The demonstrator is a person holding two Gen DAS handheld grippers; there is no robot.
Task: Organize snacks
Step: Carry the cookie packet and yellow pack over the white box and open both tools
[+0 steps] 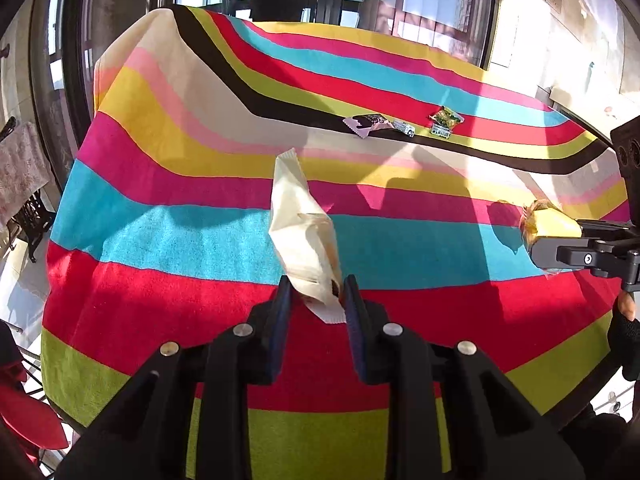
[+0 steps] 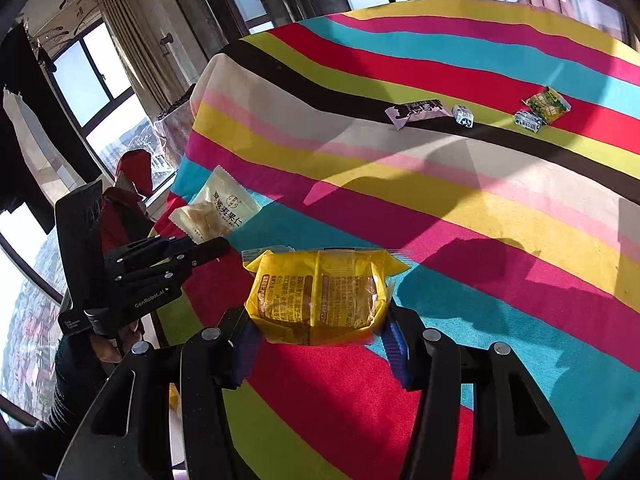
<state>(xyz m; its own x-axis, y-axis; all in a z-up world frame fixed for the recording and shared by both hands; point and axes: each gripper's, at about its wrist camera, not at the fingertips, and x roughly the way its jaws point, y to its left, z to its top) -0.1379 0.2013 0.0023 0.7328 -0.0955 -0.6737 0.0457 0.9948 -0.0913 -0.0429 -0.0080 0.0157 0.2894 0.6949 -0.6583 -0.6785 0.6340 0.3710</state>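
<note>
Four small snacks lie on the striped cloth; each hand-held gripper clamps one packet.

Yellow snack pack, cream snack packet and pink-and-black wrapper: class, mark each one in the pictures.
Yellow snack pack [image 2: 320, 300]: right wrist view, middle of its printed face.
Cream snack packet [image 1: 300, 228]: left wrist view, middle of its body.
Pink-and-black wrapper [image 2: 416, 112]: right wrist view, middle of the wrapper.
</note>
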